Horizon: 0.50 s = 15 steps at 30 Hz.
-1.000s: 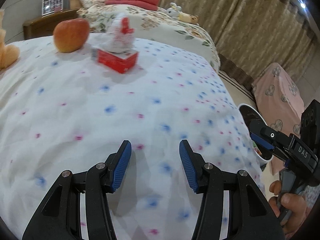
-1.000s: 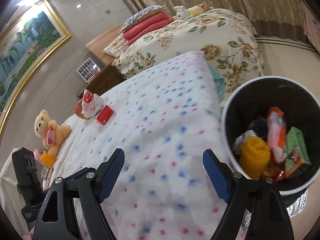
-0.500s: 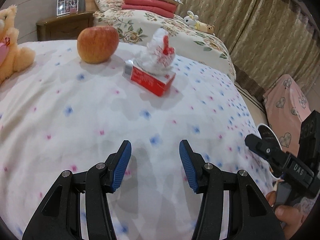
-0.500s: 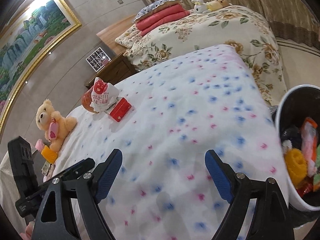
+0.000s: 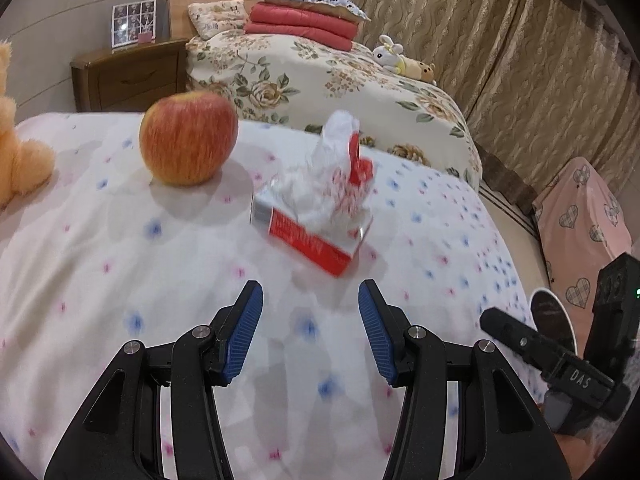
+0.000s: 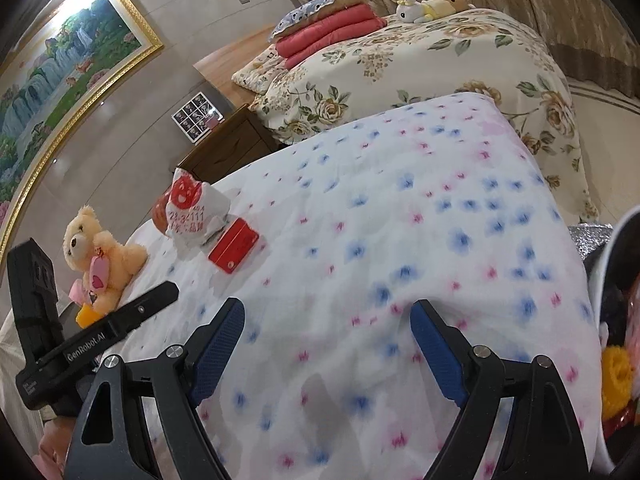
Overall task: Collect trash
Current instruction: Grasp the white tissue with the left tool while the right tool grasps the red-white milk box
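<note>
White letters "DAS" stand on the black bar of the right tongs [image 5: 536, 346]. The left tongs [image 6: 116, 322] carry "GenRobot.AI" on their bar. The crumpled white bag [image 6: 196, 216] shows red digits, partly "23-2-111"; its other print is unreadable.

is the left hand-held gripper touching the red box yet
Apart. The left wrist view shows bare bedspread between the open left hand-held gripper and the red box.

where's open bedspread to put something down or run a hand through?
Free: the wide stretch from the red box to the foot edge by the bin, and ahead of the left gripper. Crowded: apple, wrapper and box bunched together, teddy beside them.
</note>
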Each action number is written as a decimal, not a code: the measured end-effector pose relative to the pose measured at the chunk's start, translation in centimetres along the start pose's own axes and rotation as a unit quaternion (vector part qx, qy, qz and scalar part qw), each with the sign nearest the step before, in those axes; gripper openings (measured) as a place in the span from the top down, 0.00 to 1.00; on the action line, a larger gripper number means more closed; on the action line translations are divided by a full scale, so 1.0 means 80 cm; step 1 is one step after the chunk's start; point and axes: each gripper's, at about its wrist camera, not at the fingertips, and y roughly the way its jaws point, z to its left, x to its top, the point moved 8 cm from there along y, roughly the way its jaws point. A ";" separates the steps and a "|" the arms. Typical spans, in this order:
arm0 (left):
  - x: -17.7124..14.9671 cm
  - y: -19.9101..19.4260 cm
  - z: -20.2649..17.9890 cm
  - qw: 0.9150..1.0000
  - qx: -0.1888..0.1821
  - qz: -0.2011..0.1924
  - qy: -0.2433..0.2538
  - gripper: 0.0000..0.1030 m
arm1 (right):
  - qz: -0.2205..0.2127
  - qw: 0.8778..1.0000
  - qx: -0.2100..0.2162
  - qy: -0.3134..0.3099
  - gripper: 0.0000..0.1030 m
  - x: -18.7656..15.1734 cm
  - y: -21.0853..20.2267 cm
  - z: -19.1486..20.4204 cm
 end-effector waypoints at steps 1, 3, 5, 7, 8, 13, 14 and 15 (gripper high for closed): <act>0.007 0.001 -0.001 1.000 0.000 -0.005 0.002 0.51 | 0.000 1.000 0.001 0.001 0.15 0.002 0.002 0.000; 0.018 0.004 -0.003 1.000 0.000 -0.012 0.006 0.51 | 0.000 1.000 0.002 0.000 0.15 0.005 0.005 0.000; 0.029 0.009 -0.007 1.000 -0.002 -0.018 0.011 0.51 | 0.001 1.000 0.002 0.002 0.15 0.007 0.008 -0.001; 0.038 0.013 -0.011 0.999 -0.003 -0.027 0.018 0.51 | 0.000 1.000 0.002 0.002 0.15 0.009 0.009 -0.001; 0.041 0.016 -0.013 0.999 -0.003 -0.029 0.023 0.51 | 0.001 1.000 0.001 0.001 0.15 0.010 0.010 0.000; 0.040 0.035 -0.011 0.999 -0.016 -0.012 0.025 0.83 | 0.002 1.000 -0.004 -0.002 0.15 0.010 0.012 0.003; 0.039 0.035 -0.009 0.999 -0.017 -0.013 0.024 0.85 | 0.002 1.000 -0.004 -0.002 0.15 0.011 0.013 0.003; 0.037 0.033 -0.007 0.999 -0.019 -0.015 0.024 0.85 | 0.003 1.000 -0.004 -0.003 0.15 0.012 0.014 0.005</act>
